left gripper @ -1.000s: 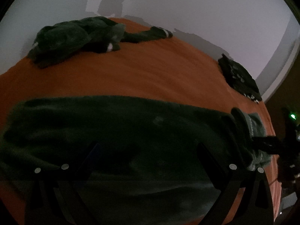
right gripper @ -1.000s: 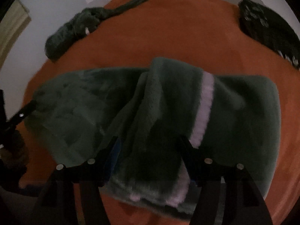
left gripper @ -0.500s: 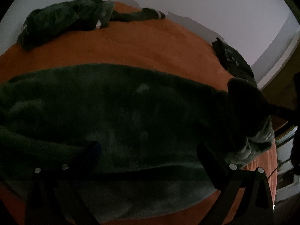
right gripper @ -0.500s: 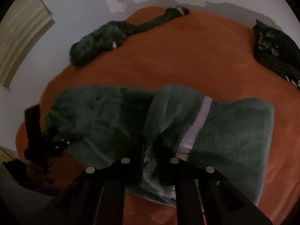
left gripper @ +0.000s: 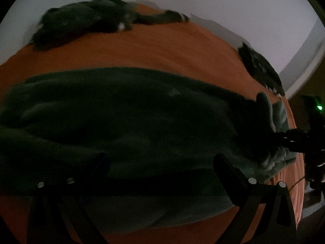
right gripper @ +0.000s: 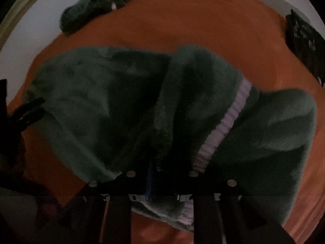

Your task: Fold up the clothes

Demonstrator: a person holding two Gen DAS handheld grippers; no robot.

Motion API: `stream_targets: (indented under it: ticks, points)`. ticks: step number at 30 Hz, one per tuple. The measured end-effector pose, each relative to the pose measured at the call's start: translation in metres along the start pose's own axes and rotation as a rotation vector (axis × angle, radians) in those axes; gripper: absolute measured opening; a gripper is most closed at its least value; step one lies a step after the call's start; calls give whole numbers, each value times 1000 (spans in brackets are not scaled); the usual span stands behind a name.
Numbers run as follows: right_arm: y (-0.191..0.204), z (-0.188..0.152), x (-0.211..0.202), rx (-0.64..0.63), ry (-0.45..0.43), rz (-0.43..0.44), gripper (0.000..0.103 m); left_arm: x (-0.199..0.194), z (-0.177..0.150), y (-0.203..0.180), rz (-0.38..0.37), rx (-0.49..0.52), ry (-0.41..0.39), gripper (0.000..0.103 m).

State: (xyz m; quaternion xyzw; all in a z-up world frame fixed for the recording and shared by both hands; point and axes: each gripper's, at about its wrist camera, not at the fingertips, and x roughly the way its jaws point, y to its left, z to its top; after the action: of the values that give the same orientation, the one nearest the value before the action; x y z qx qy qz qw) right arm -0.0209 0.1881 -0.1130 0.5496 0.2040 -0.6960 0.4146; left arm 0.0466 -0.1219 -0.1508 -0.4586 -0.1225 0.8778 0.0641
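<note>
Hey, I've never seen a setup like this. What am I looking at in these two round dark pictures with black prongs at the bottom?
There is no robot here. A person holds a two-finger gripper in each hand, and each carries a wide-angle camera looking along its fingers, so there is one round picture per hand. The prongs are those fingers. On the orange cover lies a green fleece garment with a lilac band. A crumpled green garment and a dark patterned garment lie farther off. The left gripper is wide open above the fleece, gripping nothing. The right gripper has a raised fold of fleece between its jaws, which are opening.
</note>
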Motion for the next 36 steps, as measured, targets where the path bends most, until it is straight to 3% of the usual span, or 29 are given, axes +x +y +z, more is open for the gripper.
stream_targets:
  ticks: [1,2,3,6,13,19,22,25,28,33,34,35,36]
  points:
    - [-2,1,-10,2,-30,20,35,-5,1,6,15,-7,-16,102]
    - [-3,2,-19,4,-59,36,51,-10,2,13,30,-18,-25,102]
    - [-4,3,-27,4,-84,40,58,-16,3,22,46,-32,-30,102]
    - [-10,3,-41,-5,-125,35,58,-40,3,61,59,-154,-65,102]
    - [-8,-6,-18,35,-99,71,58,-86,-41,175,-74,-646,-153,102]
    - [-13,-13,-21,73,-86,90,58,-77,-93,232,-200,-1008,-161,102]
    - [-15,-13,-19,92,-83,102,58,-54,-96,243,-235,-1078,-136,102]
    - [-17,-14,-18,110,-79,116,58,-44,-87,250,-214,-1094,-154,102]
    - [-18,-17,-20,110,-81,118,58,-46,-77,257,-169,-1088,-185,102]
    - [-22,-24,-26,117,-83,114,58,-39,-48,250,-123,-998,-177,92]
    - [-24,-26,-27,121,-83,115,58,-37,-45,250,-122,-991,-177,79]
    - [-26,-27,-28,124,-83,115,58,-35,-42,249,-125,-987,-178,45]
    - [-28,-29,-29,130,-84,114,58,-33,-38,248,-127,-982,-174,27]
